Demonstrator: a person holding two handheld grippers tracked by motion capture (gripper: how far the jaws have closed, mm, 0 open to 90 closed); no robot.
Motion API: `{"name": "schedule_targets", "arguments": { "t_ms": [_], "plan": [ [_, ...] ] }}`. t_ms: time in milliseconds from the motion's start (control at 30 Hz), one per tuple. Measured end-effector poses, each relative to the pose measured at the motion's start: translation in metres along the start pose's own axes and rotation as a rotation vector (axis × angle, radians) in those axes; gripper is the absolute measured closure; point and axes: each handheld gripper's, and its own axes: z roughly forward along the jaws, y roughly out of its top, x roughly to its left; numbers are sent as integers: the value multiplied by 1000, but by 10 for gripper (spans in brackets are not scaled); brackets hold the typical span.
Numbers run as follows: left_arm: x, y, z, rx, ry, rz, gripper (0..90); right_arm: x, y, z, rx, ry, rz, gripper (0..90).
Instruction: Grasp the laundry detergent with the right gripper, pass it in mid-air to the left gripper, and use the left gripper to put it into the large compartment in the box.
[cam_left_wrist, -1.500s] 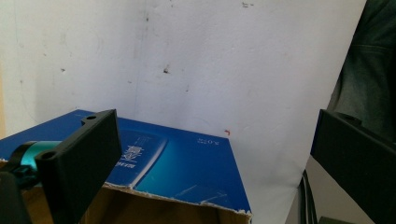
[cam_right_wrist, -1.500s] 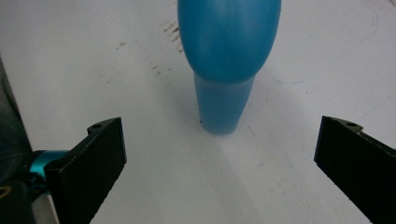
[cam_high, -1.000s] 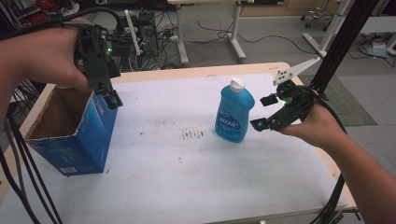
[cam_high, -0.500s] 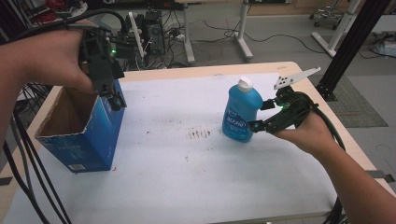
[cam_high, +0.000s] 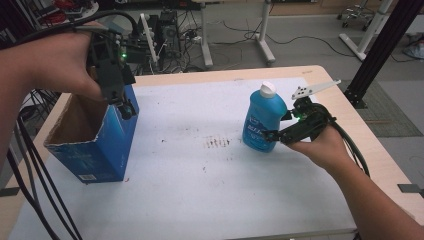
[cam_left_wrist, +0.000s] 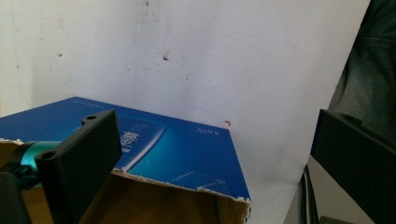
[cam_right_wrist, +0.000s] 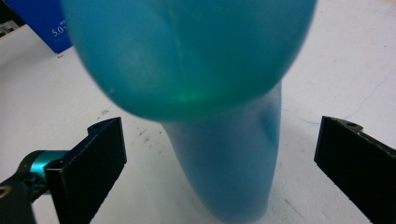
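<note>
bottle: blue bottle (cam_high: 262, 120) with a white cap (cam_high: 268, 88), upright on the white table top (cam_high: 210, 185), right of centre.
right gripper: right gripper (cam_right_wrist: 219, 154) at the bottle's base, jaws wide, one on each side, not touching it.
box: open blue box (cam_high: 95, 135) at the table's left edge.
left gripper: left gripper (cam_left_wrist: 215, 154) above the box rim, jaws wide, holding nothing.

Black fingers (cam_right_wrist: 88, 163), teal fittings (cam_right_wrist: 39, 161)

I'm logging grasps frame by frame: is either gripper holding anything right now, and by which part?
Nothing is held. The right gripper is open around the blue bottle's lower body; the left gripper is open over the blue box's rim.
</note>
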Motion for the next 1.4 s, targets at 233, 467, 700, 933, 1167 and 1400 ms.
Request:
{"name": "schedule_targets", "arguments": {
  "t_ms": [233,467,700,933,1167,1400],
  "plan": [
    [0,-3,1,1,0,-3,17,0,-1,10,-20,-8,8,12],
    [0,-7,1,4,-1,-7,18,-1,-5,18,-62,-11,30,12],
    [1,-10,2,3,-3,-15,18,1,-6,24,-91,-11,29,12],
    [1,-10,2,1,-2,-13,18,0,-7,26,-119,-21,38,37],
    [2,-11,2,6,-3,-10,18,-1,-9,26,-147,-29,43,85],
    [1,-11,3,5,-2,-13,18,-1,-10,25,-162,-32,38,132]
  ]
}}
